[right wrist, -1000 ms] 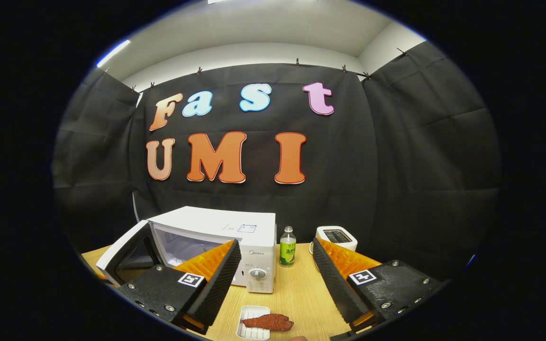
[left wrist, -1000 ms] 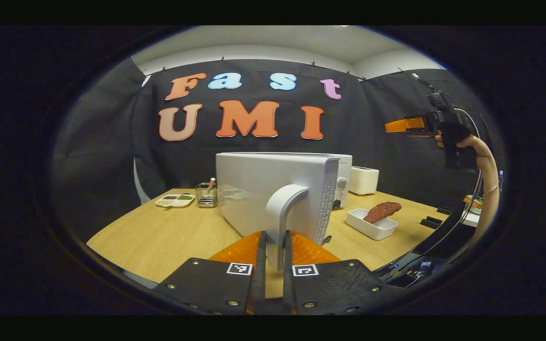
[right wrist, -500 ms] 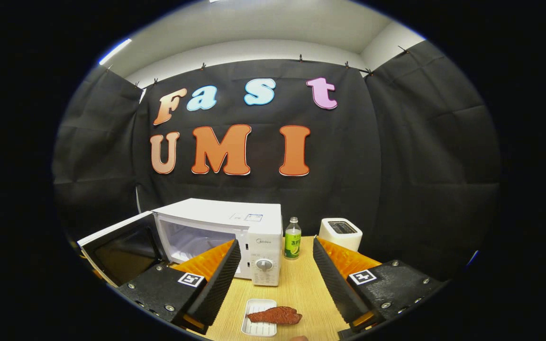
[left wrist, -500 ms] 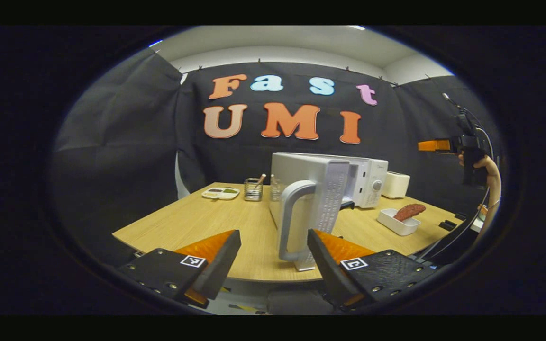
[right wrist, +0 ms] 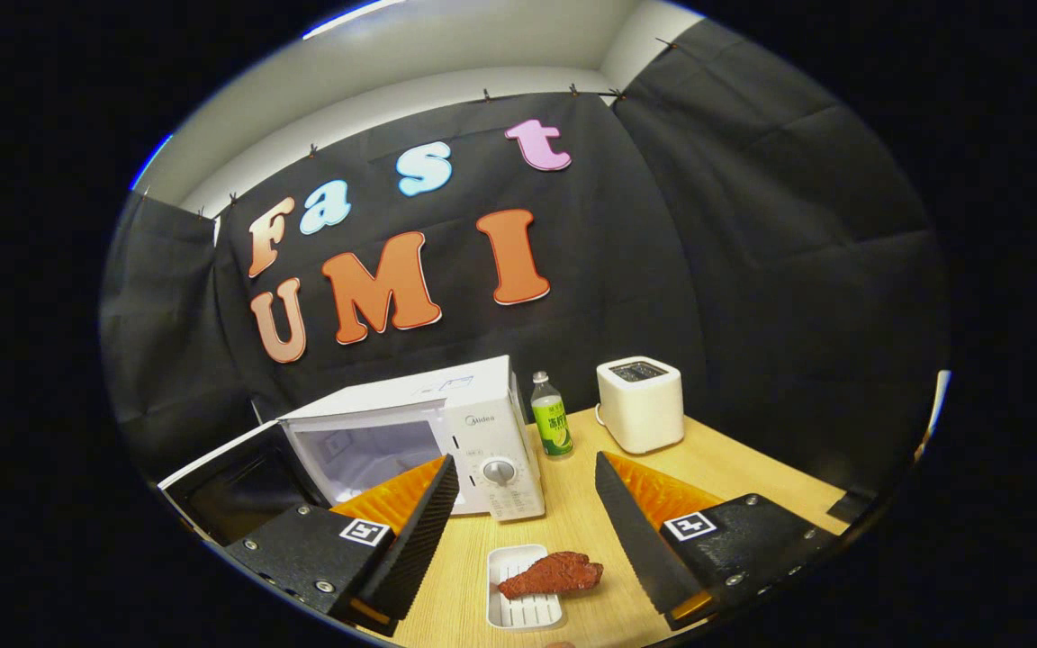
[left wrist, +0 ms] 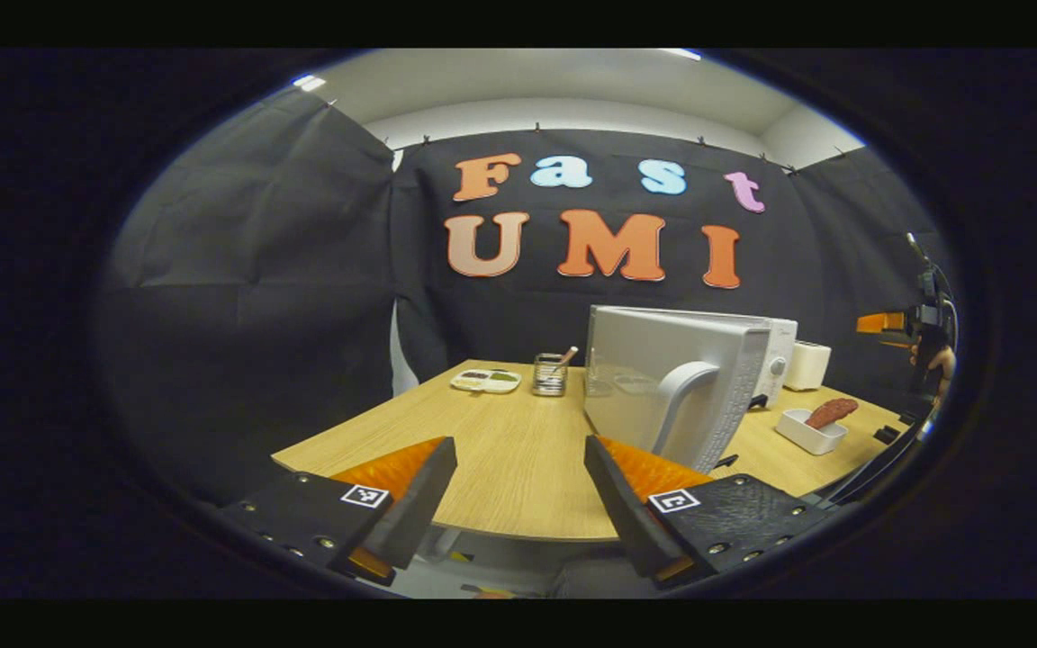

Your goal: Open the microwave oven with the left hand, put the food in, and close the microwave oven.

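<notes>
The white microwave (right wrist: 469,432) stands on the wooden table (right wrist: 734,468) with its door (right wrist: 235,481) swung wide open to the left. In the left gripper view the door (left wrist: 653,387) faces me, its curved handle (left wrist: 685,396) just beyond my open, empty left gripper (left wrist: 518,468). A brown piece of food (right wrist: 550,574) lies on a white tray (right wrist: 523,598) in front of the microwave, below my open right gripper (right wrist: 523,490). That tray (left wrist: 811,430) and the right gripper (left wrist: 883,322), held high by a hand, also appear in the left gripper view.
A white toaster (right wrist: 640,403) and a green bottle (right wrist: 552,416) stand to the right of the microwave. At the far left of the table sit a divided dish (left wrist: 485,380) and a wire holder (left wrist: 550,373). The table's near edge (left wrist: 518,526) lies under my left gripper.
My left gripper let go of the door handle, opened and drew back to the left. The door swung wide open. The right gripper tilted and shifted, bringing the food tray more between its fingers.
</notes>
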Available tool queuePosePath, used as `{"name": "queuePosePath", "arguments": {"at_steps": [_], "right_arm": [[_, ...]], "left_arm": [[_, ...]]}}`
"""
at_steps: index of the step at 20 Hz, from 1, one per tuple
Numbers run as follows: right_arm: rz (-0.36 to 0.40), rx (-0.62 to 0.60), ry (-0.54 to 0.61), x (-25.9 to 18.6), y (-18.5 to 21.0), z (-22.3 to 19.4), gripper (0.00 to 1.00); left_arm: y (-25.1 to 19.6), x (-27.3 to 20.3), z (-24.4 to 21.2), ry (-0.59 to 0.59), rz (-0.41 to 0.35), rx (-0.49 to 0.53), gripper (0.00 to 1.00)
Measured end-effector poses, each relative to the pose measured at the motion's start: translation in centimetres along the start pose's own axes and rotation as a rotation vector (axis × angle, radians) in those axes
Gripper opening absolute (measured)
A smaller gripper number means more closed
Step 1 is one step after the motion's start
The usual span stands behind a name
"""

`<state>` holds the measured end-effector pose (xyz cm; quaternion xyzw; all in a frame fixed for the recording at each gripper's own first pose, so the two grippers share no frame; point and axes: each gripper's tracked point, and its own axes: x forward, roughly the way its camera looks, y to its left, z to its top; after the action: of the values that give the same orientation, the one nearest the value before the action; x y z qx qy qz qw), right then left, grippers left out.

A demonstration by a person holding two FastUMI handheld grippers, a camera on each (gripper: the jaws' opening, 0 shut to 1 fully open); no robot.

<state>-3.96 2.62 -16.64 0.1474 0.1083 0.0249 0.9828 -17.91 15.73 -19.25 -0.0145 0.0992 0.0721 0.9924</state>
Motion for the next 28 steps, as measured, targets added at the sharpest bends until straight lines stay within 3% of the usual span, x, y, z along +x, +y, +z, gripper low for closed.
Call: {"name": "queuePosePath", "arguments": {"at_steps": [1,8,14,20,23,25,28], "right_arm": [[-0.005,0.028,0.01,0.2,-0.3,-0.9,0.95],[-0.085,0.171,0.065,1.7,-4.0,-7.2,0.95],[-0.097,0.38,0.119,2.6,-5.2,-11.5,0.93],[-0.053,0.528,0.131,3.6,-4.3,-13.1,0.64],[-0.076,0.532,0.116,3.9,-4.7,-13.4,0.34],[-0.048,0.566,0.106,3.9,-4.2,-12.6,0.2],[-0.042,0.545,0.112,3.6,-3.7,-12.3,0.12]], "left_arm": [[0.6,0.2,0.1,-0.005,0.012,-0.003,0.88],[3.1,1.7,-0.5,0.002,0.054,-0.004,0.88],[2.3,2.9,-1.3,0.028,0.018,-0.029,0.88],[2.8,3.4,-2.2,0.051,0.029,-0.044,0.89],[3.0,3.6,-2.7,0.065,0.037,-0.05,0.89],[3.2,3.8,-2.7,0.065,0.039,-0.051,0.88],[3.1,3.8,-2.4,0.055,0.041,-0.043,0.88]]}}
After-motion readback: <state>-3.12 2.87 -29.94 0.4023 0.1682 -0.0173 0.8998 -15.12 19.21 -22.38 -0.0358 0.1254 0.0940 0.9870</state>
